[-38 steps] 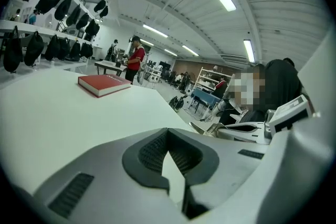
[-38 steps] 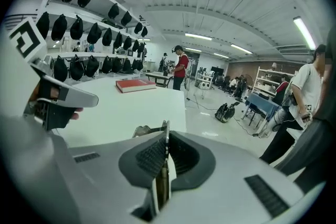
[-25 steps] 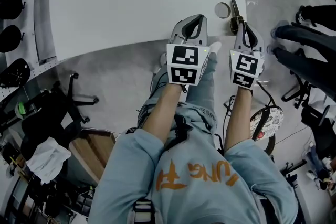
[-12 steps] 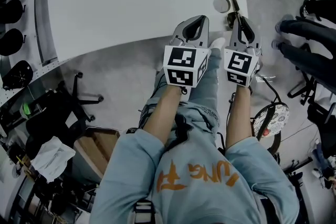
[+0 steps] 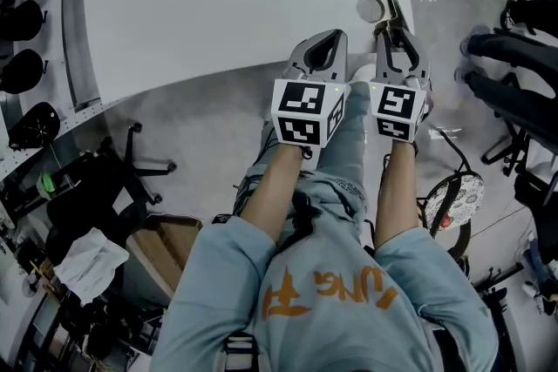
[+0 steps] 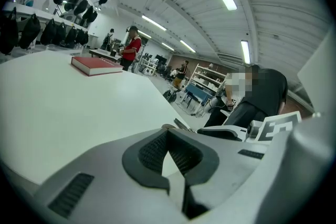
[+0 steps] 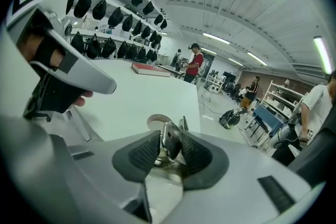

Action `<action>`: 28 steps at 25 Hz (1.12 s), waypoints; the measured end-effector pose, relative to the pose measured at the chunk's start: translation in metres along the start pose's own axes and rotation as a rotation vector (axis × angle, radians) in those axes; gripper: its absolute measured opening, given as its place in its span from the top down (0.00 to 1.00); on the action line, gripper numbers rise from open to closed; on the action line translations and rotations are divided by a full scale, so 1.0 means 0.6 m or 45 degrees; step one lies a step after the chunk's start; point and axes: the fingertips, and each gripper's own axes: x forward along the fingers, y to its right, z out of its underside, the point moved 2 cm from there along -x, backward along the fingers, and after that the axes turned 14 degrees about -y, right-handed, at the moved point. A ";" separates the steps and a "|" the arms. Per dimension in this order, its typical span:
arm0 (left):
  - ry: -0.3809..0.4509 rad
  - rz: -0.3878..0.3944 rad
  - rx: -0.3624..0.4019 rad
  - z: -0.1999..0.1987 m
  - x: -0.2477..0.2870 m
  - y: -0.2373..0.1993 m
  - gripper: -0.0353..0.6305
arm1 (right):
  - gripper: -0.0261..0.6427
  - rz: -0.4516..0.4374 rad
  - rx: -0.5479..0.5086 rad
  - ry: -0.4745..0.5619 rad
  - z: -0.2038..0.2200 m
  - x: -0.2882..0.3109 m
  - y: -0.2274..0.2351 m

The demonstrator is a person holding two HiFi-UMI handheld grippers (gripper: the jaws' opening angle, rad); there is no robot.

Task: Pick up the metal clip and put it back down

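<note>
Now the jaws of the right gripper were spreading, clip between them at the table edge; left gripper alongside, jaws pressed together, empty.

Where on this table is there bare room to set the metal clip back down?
Nearly the whole white table is bare, from the left tongs out to its left edge. The right corner is crowded: the metal clip lies between the opening jaws of the right tongs, beside a small round roll.
</note>
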 end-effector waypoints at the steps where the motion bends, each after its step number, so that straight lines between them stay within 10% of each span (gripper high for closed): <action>1: 0.006 -0.002 0.000 -0.002 -0.003 -0.001 0.93 | 0.78 -0.005 0.004 0.002 -0.002 -0.002 0.000; 12: 0.157 -0.051 0.010 -0.073 -0.082 -0.031 0.93 | 0.84 -0.122 0.263 0.236 -0.106 -0.069 0.009; 28: 0.544 -0.202 0.068 -0.241 -0.298 -0.098 0.94 | 0.91 -0.234 0.247 0.595 -0.337 -0.187 -0.028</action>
